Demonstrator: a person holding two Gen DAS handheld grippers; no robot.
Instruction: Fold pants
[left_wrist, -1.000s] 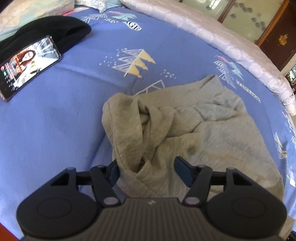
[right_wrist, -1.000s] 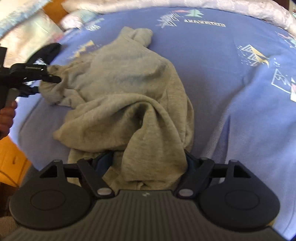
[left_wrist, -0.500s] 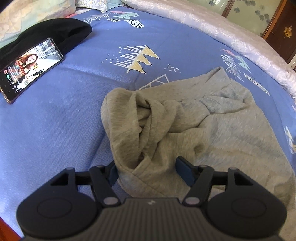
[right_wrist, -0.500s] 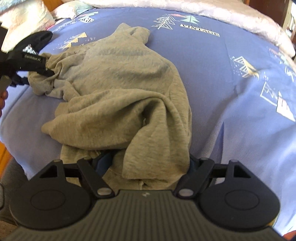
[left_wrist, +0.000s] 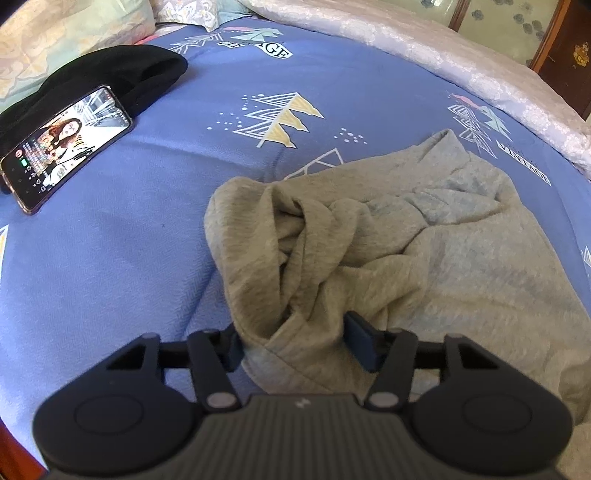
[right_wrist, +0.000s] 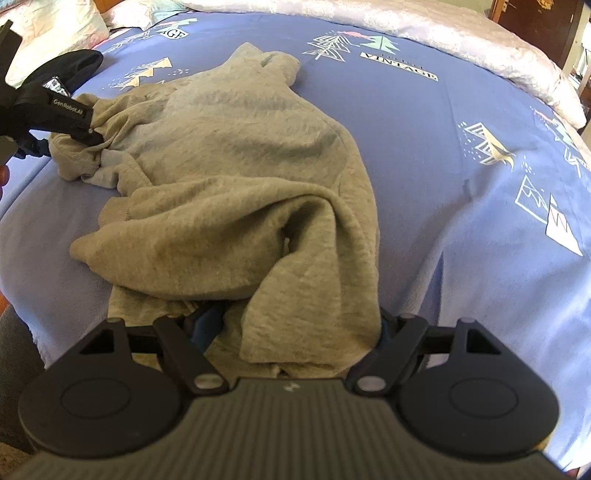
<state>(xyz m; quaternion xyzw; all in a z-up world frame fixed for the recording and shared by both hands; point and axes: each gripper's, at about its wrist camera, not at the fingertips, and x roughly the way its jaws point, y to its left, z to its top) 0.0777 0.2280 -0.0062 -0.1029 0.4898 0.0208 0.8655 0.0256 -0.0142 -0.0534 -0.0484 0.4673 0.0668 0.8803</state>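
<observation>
Because the pants (left_wrist: 388, 258) are a thick, soft knit like sweatpants, they will likely handle as a limp, fairly light bundle: they sag wherever they are unsupported, they cling to themselves in folds, and they should not slip from rubber pads once a doubled edge is pinched. Nothing about them is fragile, so a firm pinch is safe. The best places to take hold appear to be hems and the waistband, where the cloth is stitched double and pulls flat rather than stretching.

They lie crumpled on a blue bedspread (left_wrist: 129, 277) printed with small mountain shapes, roughly in the middle of the bed. The fabric is greyish olive, bunched into deep twisted folds at one end, with one narrow end pointing away toward the pale quilt (right_wrist: 480, 33).

The left gripper (left_wrist: 295, 345) is closing on a gathered fold at the edge of the heap; cloth sits between its fingers, and the right wrist view shows its tip (right_wrist: 88, 134) already biting into the bunched fabric. The right gripper (right_wrist: 291, 328) stands wide with a thick flap draped between its fingers; whether the pads press on it I cannot tell, since the cloth hides them.

A phone (left_wrist: 62, 155) leans on a black hat (left_wrist: 122, 77), well apart from the pants.
</observation>
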